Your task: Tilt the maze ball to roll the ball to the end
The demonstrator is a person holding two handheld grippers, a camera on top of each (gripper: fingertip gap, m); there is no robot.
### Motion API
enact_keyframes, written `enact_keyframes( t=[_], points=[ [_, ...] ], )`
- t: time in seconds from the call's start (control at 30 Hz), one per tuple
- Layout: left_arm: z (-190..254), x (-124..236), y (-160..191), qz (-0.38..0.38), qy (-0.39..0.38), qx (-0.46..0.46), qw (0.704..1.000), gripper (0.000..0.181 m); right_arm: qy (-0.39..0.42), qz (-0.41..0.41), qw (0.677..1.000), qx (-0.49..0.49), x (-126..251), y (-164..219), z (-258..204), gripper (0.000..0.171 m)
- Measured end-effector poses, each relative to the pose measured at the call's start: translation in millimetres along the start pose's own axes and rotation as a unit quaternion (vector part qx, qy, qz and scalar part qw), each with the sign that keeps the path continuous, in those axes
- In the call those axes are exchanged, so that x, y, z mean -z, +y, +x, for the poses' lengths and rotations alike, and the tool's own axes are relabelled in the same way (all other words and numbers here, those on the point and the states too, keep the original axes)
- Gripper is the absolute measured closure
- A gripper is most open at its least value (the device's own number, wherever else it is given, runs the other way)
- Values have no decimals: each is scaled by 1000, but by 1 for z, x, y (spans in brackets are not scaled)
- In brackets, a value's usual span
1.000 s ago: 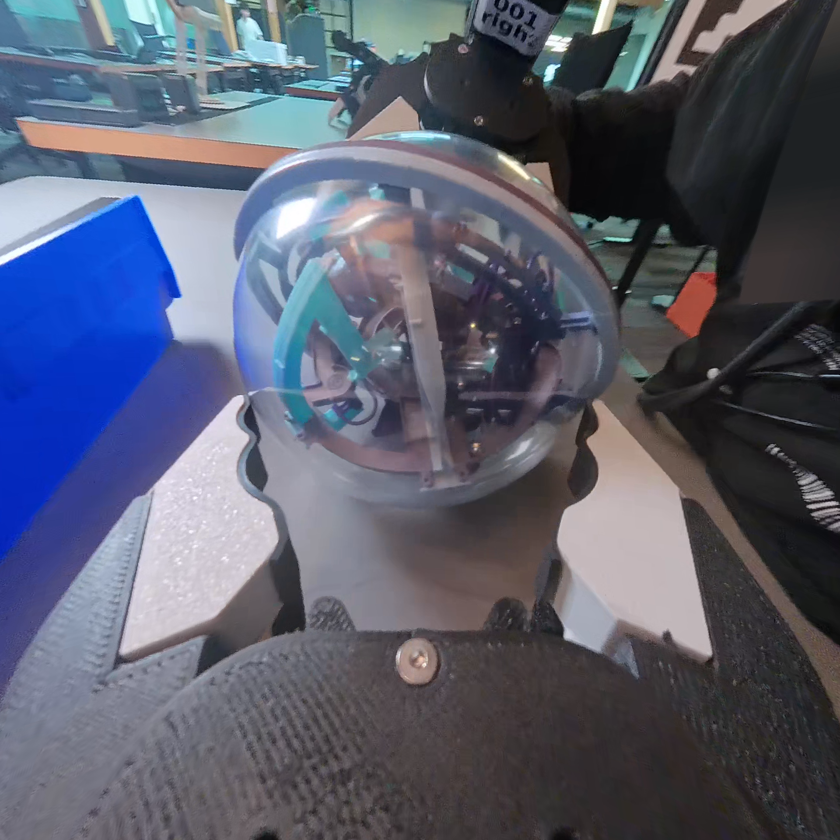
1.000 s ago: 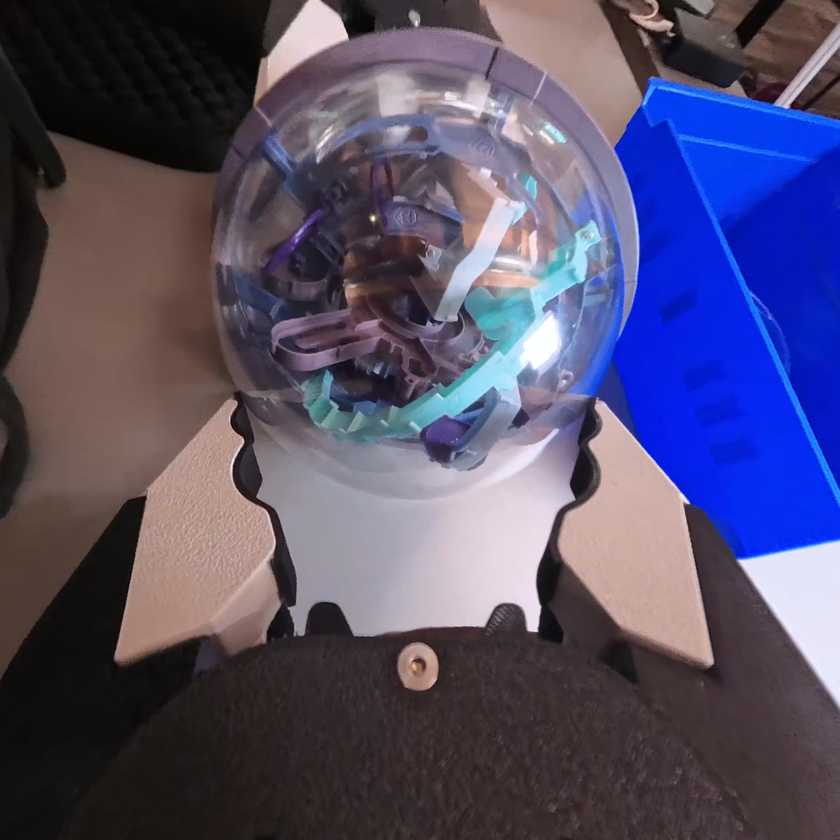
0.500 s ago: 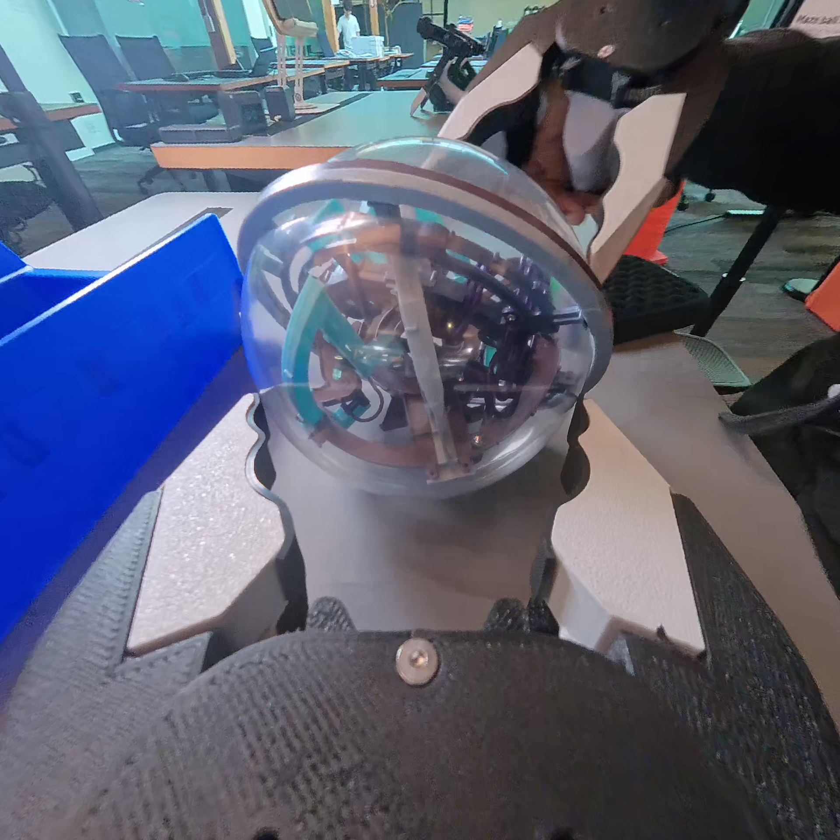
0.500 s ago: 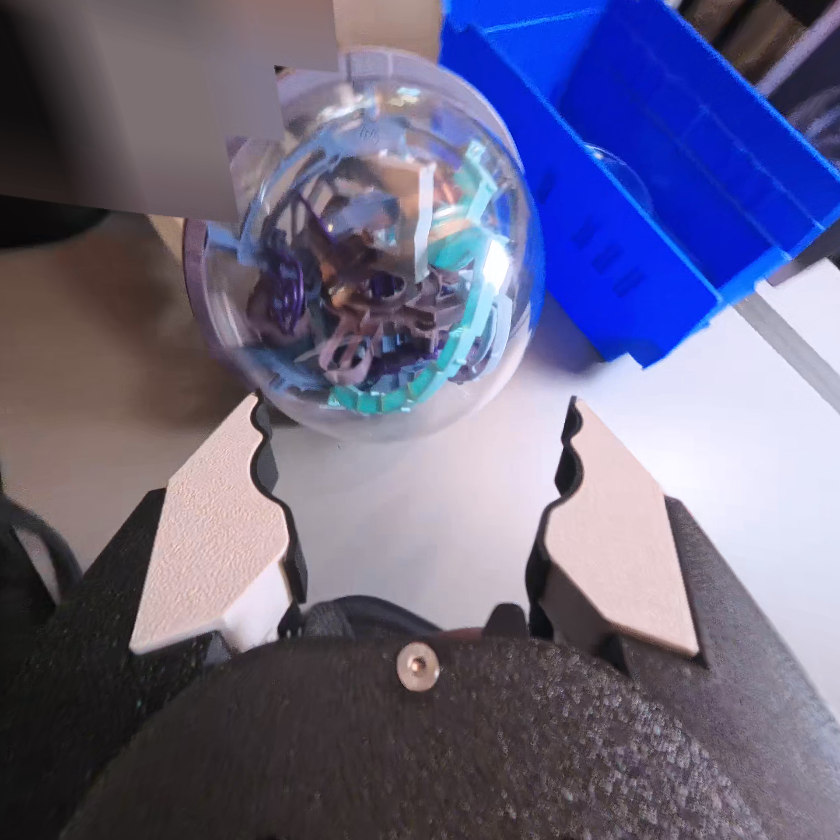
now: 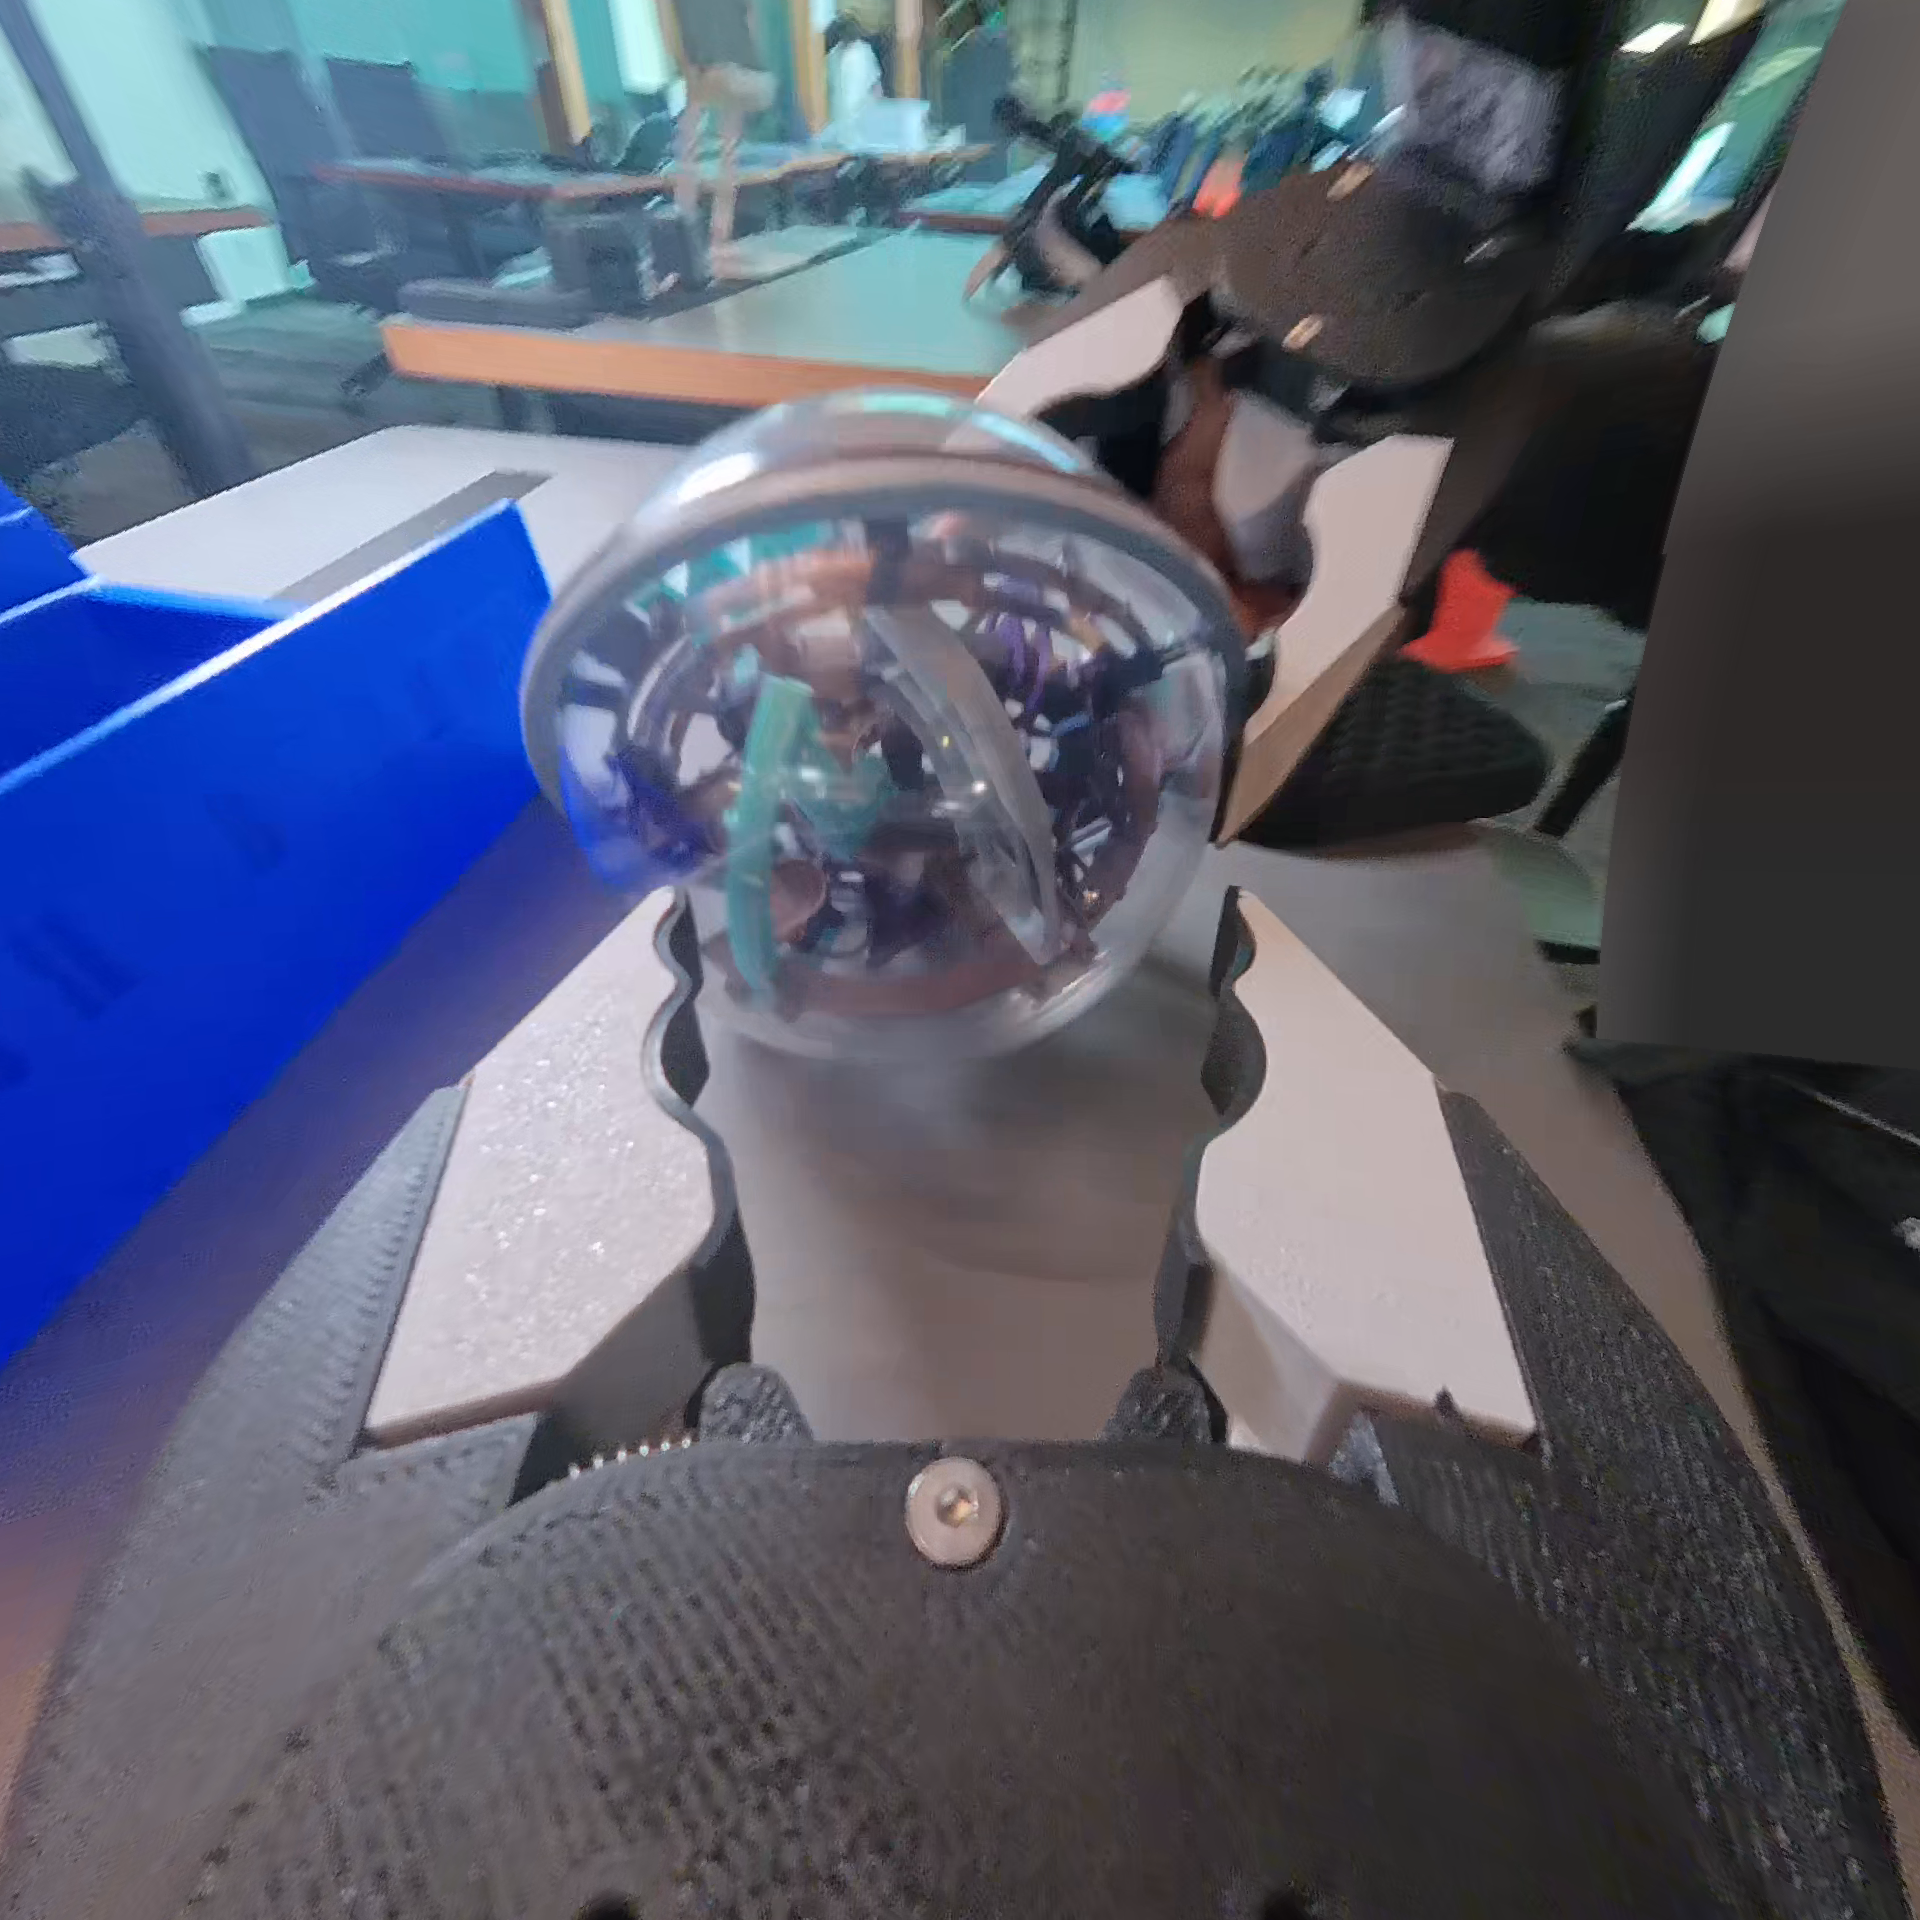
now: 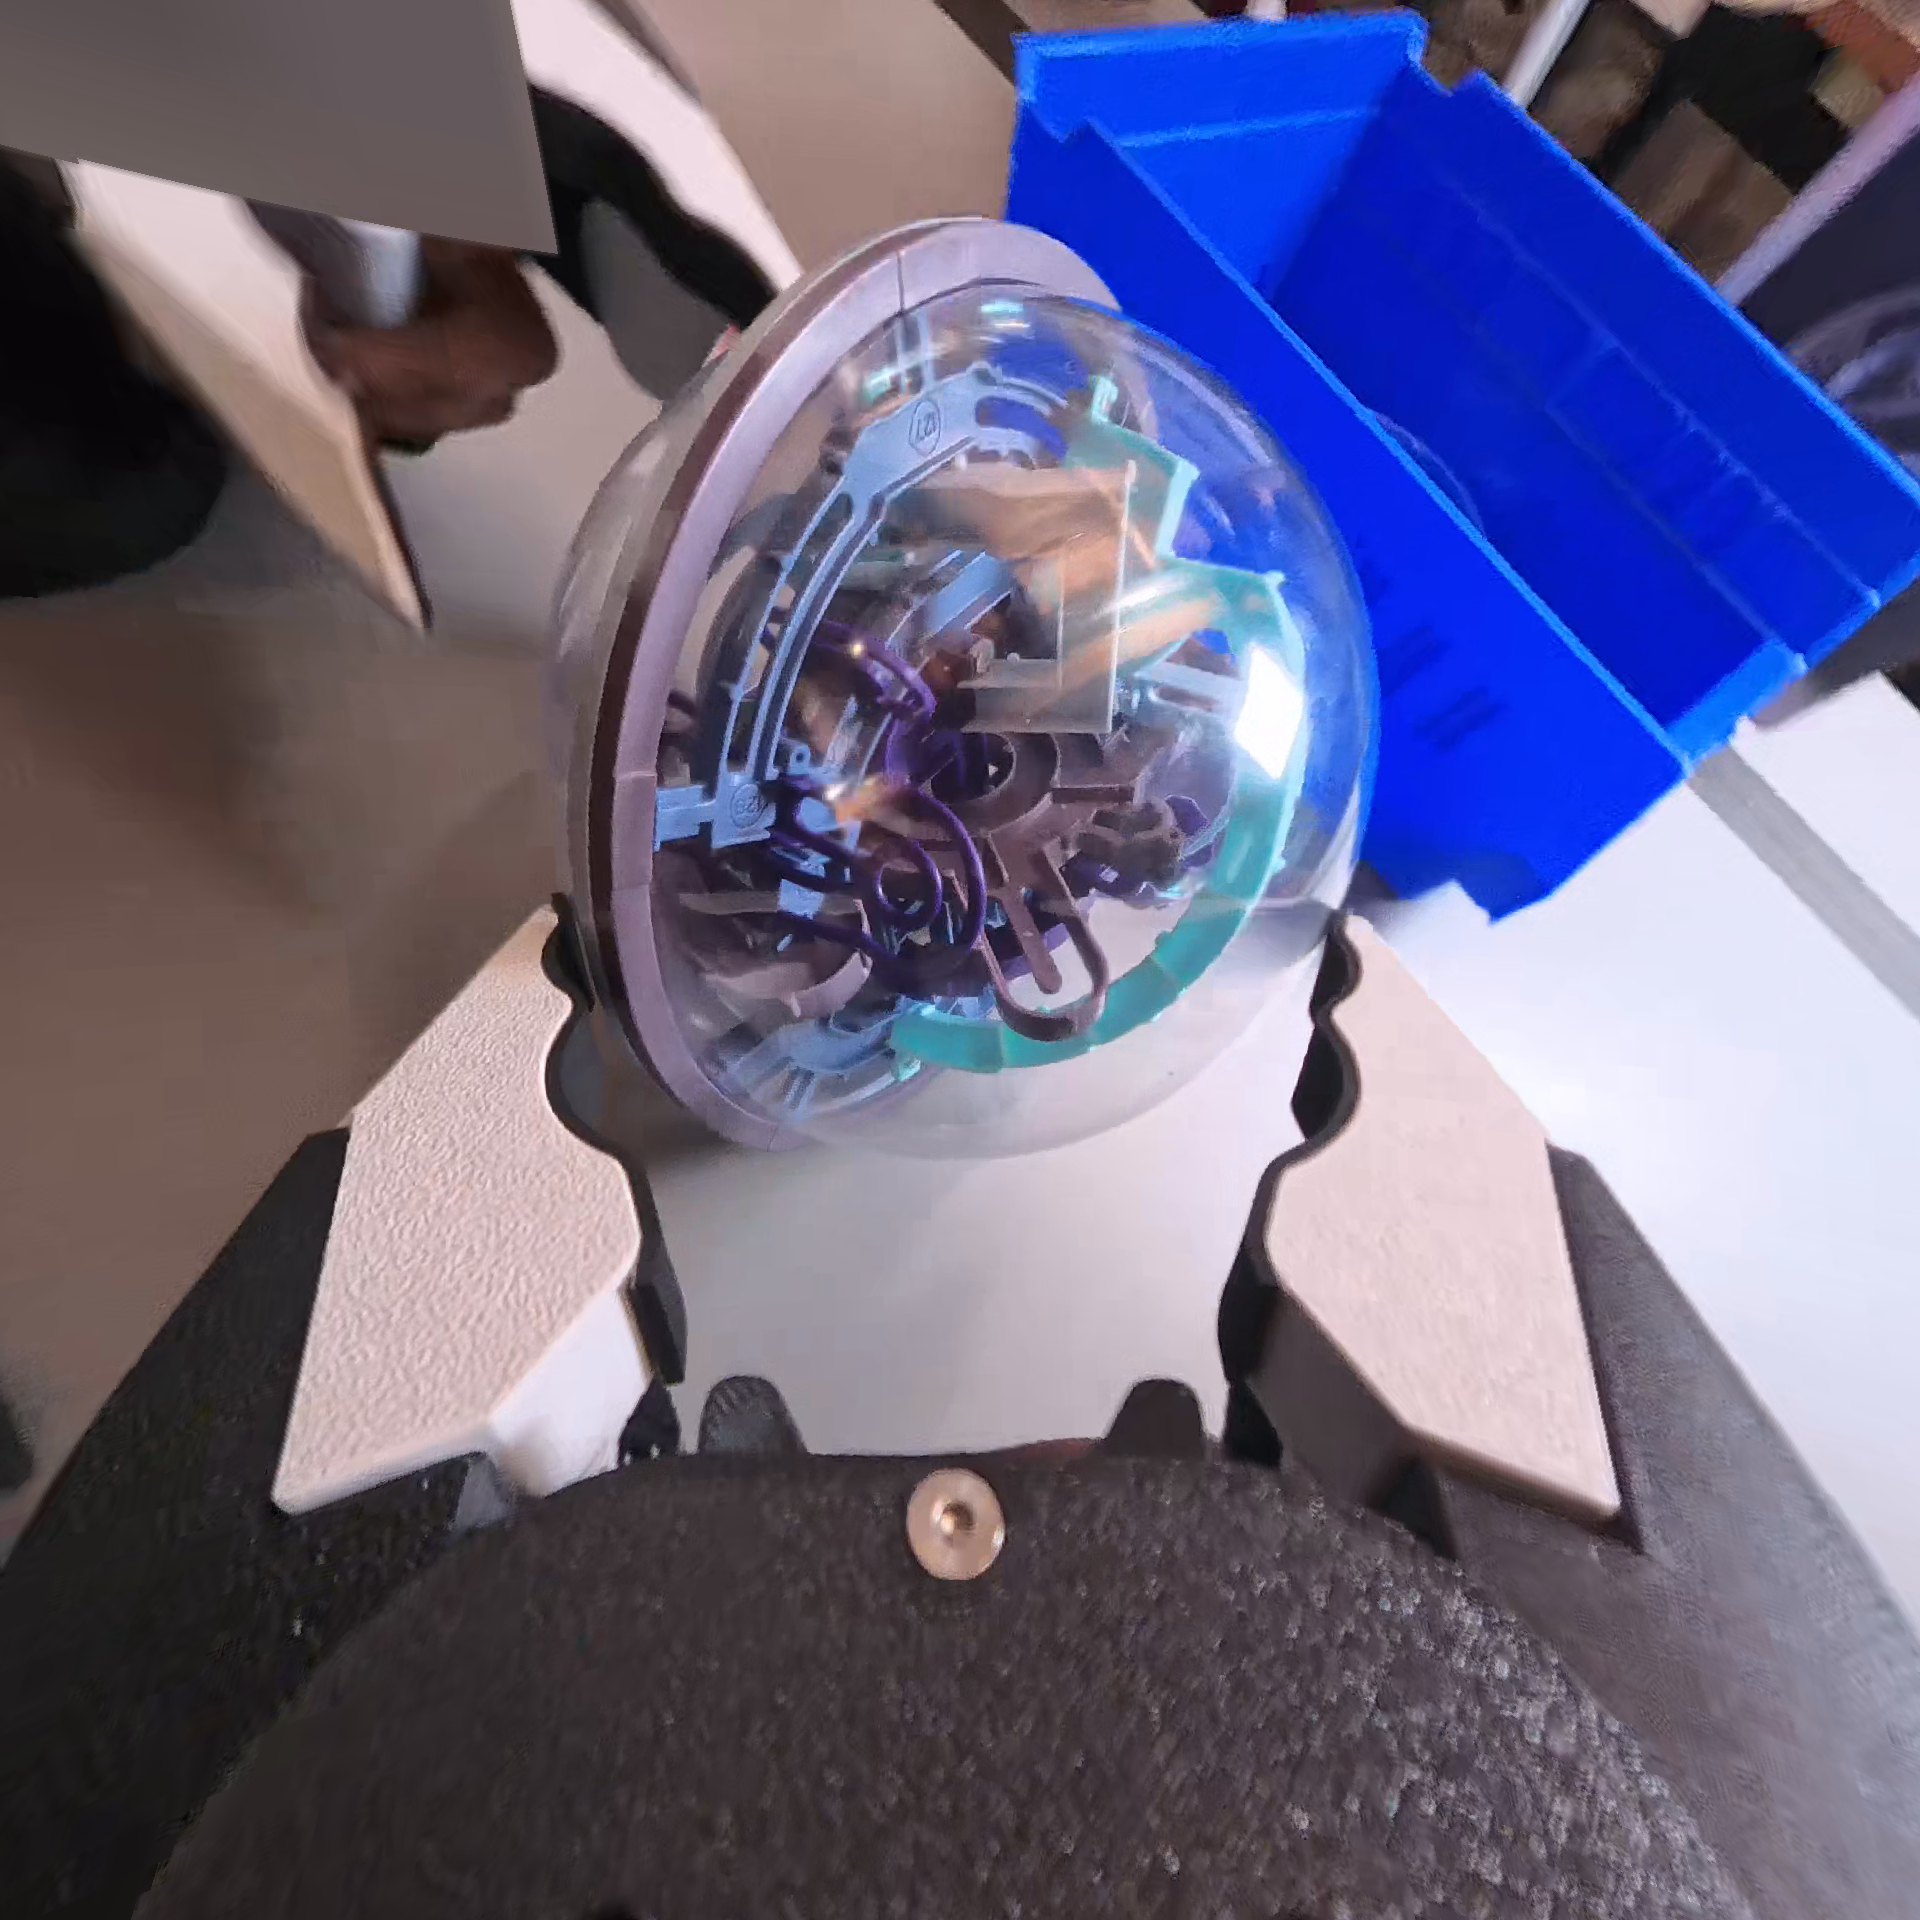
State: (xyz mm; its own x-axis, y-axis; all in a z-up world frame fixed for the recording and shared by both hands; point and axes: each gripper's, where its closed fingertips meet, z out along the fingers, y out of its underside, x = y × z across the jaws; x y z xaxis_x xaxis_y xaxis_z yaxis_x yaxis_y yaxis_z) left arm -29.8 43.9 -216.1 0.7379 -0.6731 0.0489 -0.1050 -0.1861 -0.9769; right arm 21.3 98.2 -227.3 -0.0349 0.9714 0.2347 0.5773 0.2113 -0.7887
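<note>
Right wrist view: right tool (image 6: 951,956) gapes around maze ball (image 6: 966,717) (small embossed marks inside); left tool (image 5: 951,935) likewise.

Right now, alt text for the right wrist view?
A clear maze ball sits on a pale table between the right gripper fingertips, jaws wide. A blue bin sits behind it to the right.

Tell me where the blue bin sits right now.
The blue bin is at upper right in the right wrist view and far left in the left wrist view, on the table beside the maze ball.
</note>
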Motion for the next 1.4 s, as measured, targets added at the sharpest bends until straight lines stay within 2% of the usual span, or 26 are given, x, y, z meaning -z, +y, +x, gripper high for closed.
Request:
enact_keyframes(
  t=[0.07,0.17,0.3,0.4,0.57,0.73,0.83,0.9,1.07,1.17,1.4],
  points=[
    [-10,6,-12,38,22,15,999,80,-40,23,998,37,1,2,1,38],
    [-23,-1,-3,19,45,31,998,49,-94,50,992,62,-1,0,-1,38],
    [-13,-16,11,7,85,39,996,31,-146,81,983,71,-8,-9,-7,38],
    [-21,-17,21,-18,49,5,999,38,-164,110,979,53,-13,-14,-9,37],
    [-26,-12,22,-12,34,20,999,40,-150,125,980,26,-14,-13,-6,42],
    [-28,-11,23,-18,43,34,998,44,-122,103,987,22,-10,6,3,39],
    [-28,-11,30,-43,51,40,997,58,-125,103,987,19,-21,13,-2,39],
    [-31,-7,27,-43,47,33,997,52,-123,110,986,27,-28,11,-4,39],
    [-42,-1,-5,14,21,-17,1000,40,-141,130,981,32,-34,1,-1,43],
    [-40,-9,-2,2,21,-29,999,40,-160,139,977,24,-39,-7,-2,44],
    [-50,-5,0,22,22,48,998,37,-175,144,974,15,-51,-9,-1,43]
  ],
)
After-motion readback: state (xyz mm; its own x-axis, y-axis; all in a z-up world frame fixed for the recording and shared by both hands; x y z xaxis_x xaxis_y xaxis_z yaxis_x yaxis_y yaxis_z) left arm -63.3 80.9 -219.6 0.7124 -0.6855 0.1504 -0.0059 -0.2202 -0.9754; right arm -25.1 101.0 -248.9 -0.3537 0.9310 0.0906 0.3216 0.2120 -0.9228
